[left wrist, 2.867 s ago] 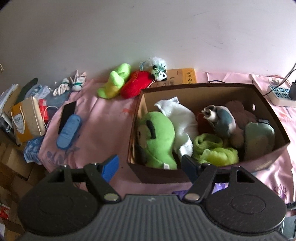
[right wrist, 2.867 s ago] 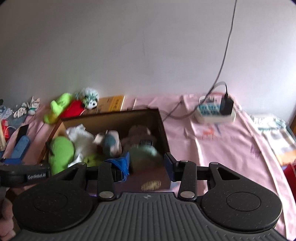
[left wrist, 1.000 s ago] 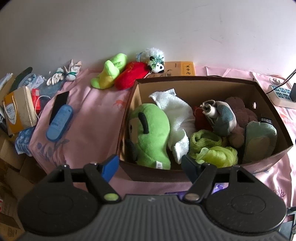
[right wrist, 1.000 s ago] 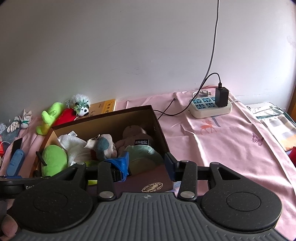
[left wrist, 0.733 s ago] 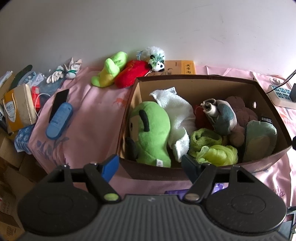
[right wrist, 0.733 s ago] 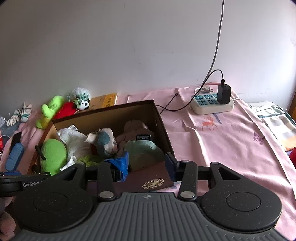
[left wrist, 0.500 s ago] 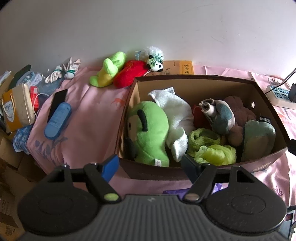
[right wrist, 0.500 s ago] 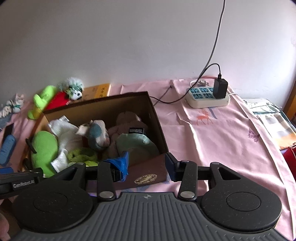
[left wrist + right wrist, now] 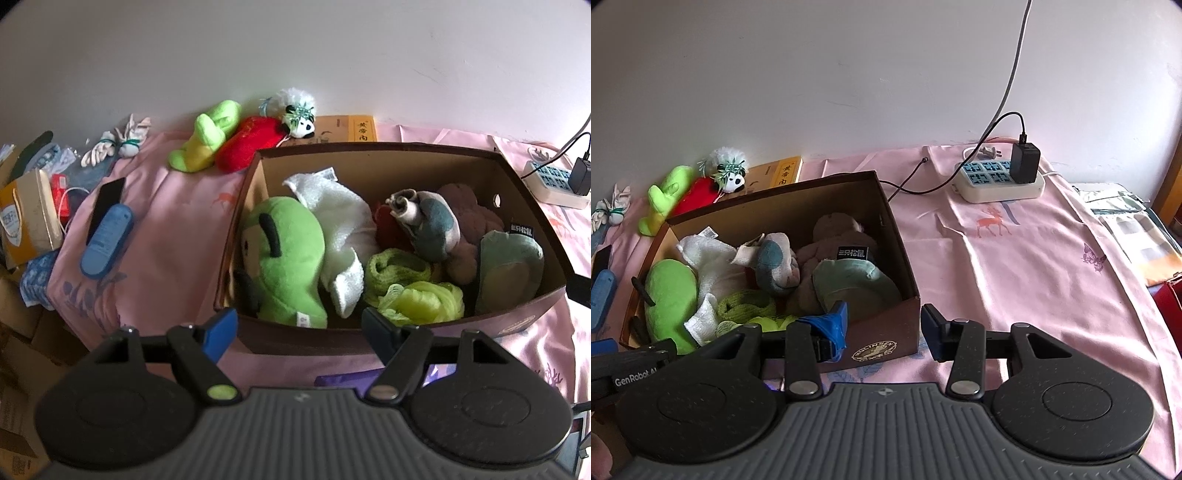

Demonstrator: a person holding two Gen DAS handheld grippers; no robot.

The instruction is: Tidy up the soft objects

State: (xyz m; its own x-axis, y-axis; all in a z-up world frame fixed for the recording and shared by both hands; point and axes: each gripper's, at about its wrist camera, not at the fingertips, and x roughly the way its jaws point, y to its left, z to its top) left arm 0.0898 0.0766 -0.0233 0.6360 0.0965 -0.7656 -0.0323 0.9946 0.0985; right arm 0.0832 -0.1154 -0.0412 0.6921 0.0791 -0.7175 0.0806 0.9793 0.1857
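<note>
**A:** Looking over the box (image 9: 413,334), I'd call this a pause between picks. Both claws hang just short of its near wall with nothing in them.

**B:** How do the jaws stand?

**A:** The left gripper (image 9: 299,328) is spread wide and empty, its blue pad over the box's near-left corner. The right gripper (image 9: 884,328) is parted less, also empty, astride the near-right corner; no pad presses on the cardboard that I can see.

**B:** And the soft things?

**A:** Most are packed in the box: a green plush (image 9: 286,258) at the left end, a white towel (image 9: 340,221) beside it, a grey roll (image 9: 428,225) and a brown toy (image 9: 469,210) further right, a pale green cap (image 9: 509,262) at the right end, a yellow-green puff (image 9: 421,302) against the near wall. Three lie outside on the pink cloth (image 9: 1015,266), beyond the far-left corner by the wall: a lime toy (image 9: 207,140), a red plush (image 9: 251,146) touching it, and a small panda (image 9: 299,118) at the red one's far end.

**B:** So the next move?

**A:** My guess is the left claw goes for those three. It must rise over the box, travel far and left, and close on one toy alone, which is awkward since they crowd together. The white gloves (image 9: 118,146) further left may count too.

**B:** Risks?

**A:** The box is nearly full, so any newcomer may perch on top and roll off.
</note>
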